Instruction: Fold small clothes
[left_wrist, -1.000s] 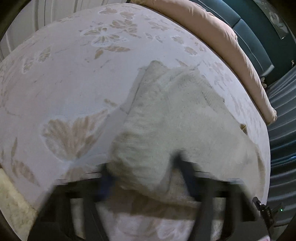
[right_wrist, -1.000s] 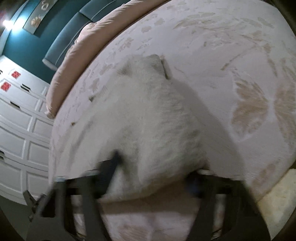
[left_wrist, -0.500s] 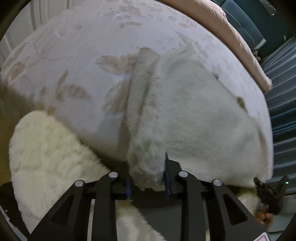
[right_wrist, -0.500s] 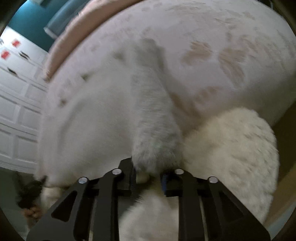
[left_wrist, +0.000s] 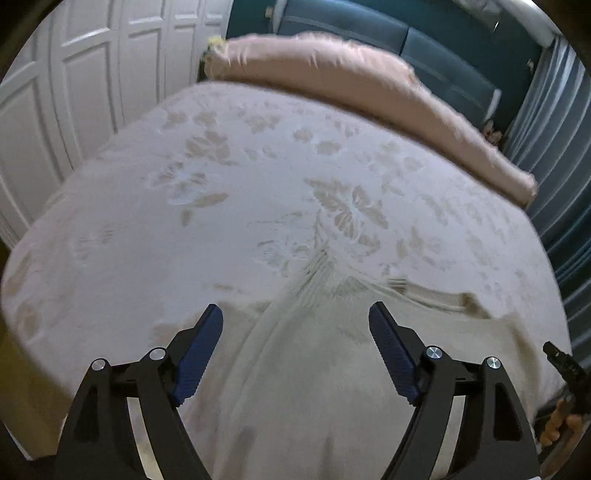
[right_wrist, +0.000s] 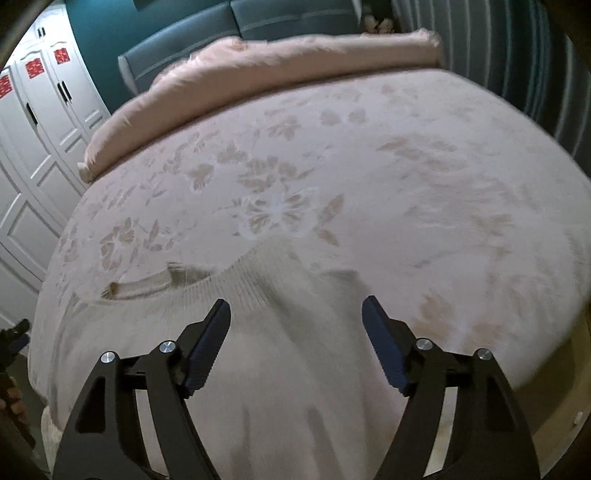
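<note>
— On the bed (left_wrist: 229, 221), what is different from a second ago?

— Both grippers were pinching the cream knit garment (left_wrist: 332, 387) then. Now the left gripper (left_wrist: 295, 325) and right gripper (right_wrist: 295, 317) have their jaws opening wide, pads clear of the cloth, which lies spread below them near the bed's front edge.

— So that fold is laid down?

— Probably; they seem to have let go and lifted.

— Anything unclear?

— The garment's near hem is cut off behind the fingers, and blur smears its edges.
</note>
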